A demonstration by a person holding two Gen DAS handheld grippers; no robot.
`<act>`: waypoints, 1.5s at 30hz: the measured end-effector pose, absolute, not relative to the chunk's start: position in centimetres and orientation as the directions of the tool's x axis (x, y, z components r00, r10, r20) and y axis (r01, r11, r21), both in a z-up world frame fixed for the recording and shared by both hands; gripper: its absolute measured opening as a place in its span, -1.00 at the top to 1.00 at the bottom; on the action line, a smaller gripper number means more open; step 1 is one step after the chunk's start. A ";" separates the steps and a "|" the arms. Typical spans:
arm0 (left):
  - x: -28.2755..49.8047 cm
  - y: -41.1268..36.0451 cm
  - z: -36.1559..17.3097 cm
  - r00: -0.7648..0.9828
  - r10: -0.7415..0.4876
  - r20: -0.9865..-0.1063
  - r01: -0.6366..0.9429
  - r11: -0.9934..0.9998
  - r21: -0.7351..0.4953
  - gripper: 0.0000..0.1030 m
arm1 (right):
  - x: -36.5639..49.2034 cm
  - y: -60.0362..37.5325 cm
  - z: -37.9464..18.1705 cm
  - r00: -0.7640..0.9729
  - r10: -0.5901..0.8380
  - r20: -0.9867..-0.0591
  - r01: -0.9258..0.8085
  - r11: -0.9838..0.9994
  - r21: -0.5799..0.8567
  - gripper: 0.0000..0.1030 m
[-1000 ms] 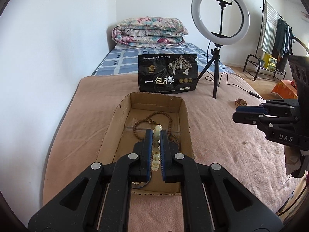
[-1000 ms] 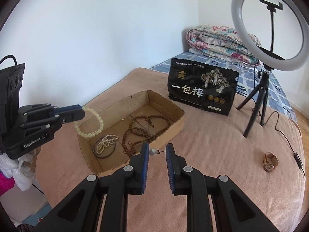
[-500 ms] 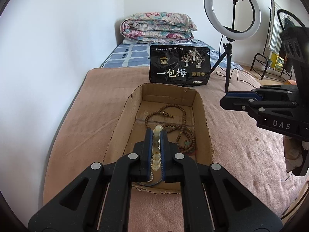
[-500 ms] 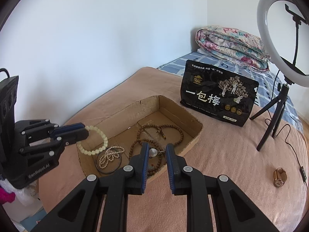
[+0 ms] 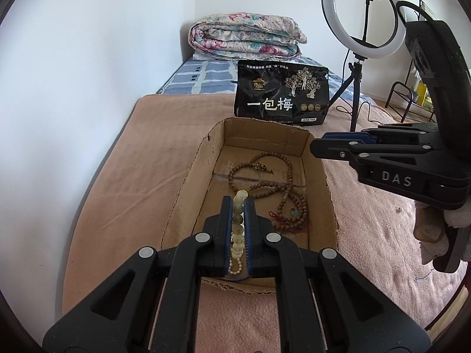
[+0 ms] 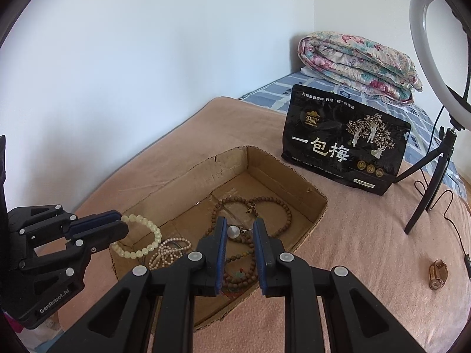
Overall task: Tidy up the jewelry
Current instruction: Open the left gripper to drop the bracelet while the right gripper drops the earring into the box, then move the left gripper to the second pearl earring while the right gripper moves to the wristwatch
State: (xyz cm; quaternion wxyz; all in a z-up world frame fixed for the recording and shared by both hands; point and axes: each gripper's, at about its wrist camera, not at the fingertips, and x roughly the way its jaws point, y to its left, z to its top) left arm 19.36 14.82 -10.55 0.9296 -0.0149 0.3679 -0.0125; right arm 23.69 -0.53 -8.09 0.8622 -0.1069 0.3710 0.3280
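Behind the cardboard box [image 6: 273, 164], black pouch [image 6: 344, 144]

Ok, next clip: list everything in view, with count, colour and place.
cardboard box: 1, brown, open on the blanket
wooden bead necklace: 1, brown, inside box
small pearl strand: 1, cream, inside box near end
blanket: 1, pink, covers bed
snack bag: 1, black, upright behind box
ring light: 1, white on black tripod, right of bag
folded quilt: 1, floral, far end
amber item: 1, blanket, right
pale bead bracelet: 1, in left gripper
pearl pin: 1, white, between right gripper fingers
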 end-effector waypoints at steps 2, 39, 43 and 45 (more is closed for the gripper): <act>19.4 15.0 -10.6 0.728 -0.037 -0.684 0.010 0.999 -0.043 0.90 | 23.8 -0.3 -8.2 0.509 0.486 -0.710 -0.645 0.762 0.059 0.68; 17.0 13.7 -8.2 0.761 -0.019 -0.648 0.005 1.000 -0.023 -0.18 | 21.8 -4.0 -4.6 0.693 0.380 -0.613 -0.490 0.872 -0.014 -0.99; 16.8 12.5 -7.8 0.766 -0.016 -0.642 0.020 1.000 -0.001 -0.19 | 21.6 -5.7 -4.2 0.708 0.362 -0.606 -0.466 0.885 -0.016 -0.99; 16.7 12.0 -7.7 0.765 -0.019 -0.644 0.029 1.000 0.004 -0.30 | 21.7 -6.7 -4.0 0.713 0.359 -0.603 -0.453 0.891 -0.006 -0.99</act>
